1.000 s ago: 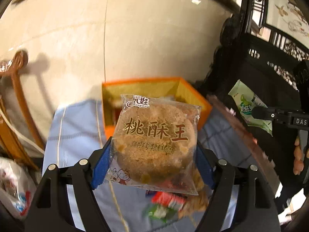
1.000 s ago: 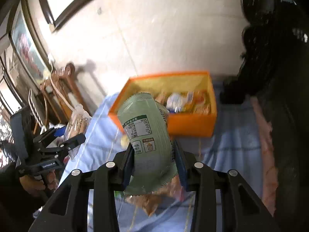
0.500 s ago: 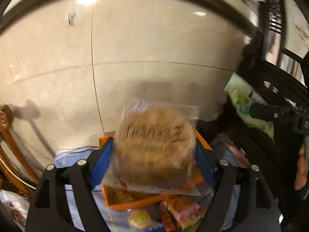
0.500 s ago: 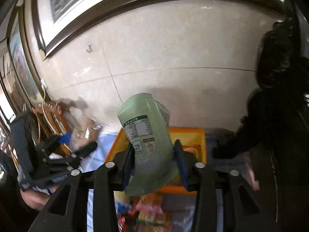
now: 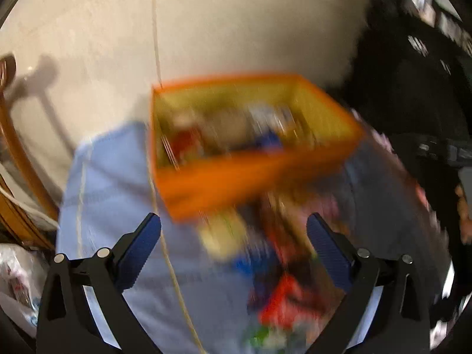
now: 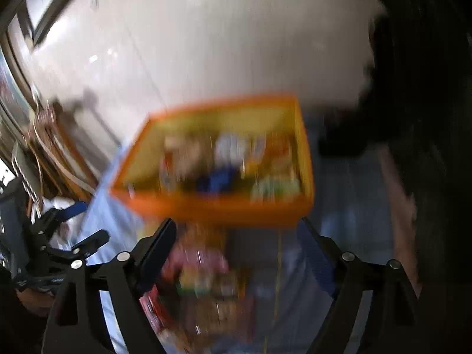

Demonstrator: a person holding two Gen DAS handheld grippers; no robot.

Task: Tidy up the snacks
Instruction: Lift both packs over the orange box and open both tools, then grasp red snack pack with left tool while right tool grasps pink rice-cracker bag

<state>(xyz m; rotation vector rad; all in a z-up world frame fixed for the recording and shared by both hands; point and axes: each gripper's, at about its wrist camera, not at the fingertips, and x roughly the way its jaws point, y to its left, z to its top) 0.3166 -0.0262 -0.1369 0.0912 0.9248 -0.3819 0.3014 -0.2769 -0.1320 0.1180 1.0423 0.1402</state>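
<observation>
Both views are blurred by motion. An orange box (image 5: 253,174) with a yellow inside stands on a light blue cloth and holds several snack packets. My left gripper (image 5: 234,233) hangs in front of the box, its jaws opening wide with nothing between the blue pads. A heap of loose snack packets (image 5: 277,289) lies on the cloth below it. In the right wrist view the same orange box (image 6: 224,206) is ahead. My right gripper (image 6: 239,236) is also opening and holds nothing, above loose packets (image 6: 203,277). The left gripper (image 6: 76,227) shows at the left edge there.
The blue cloth (image 5: 109,183) covers a table against a pale tiled wall. A wooden chair (image 5: 17,159) stands at the left and dark carved furniture (image 5: 413,82) at the right. A person's hand (image 5: 463,215) shows at the right edge.
Both grippers opened and let go: the round biscuit packet left the left jaws and the green packet left the right jaws. Both views swung up, then back down toward the box.
</observation>
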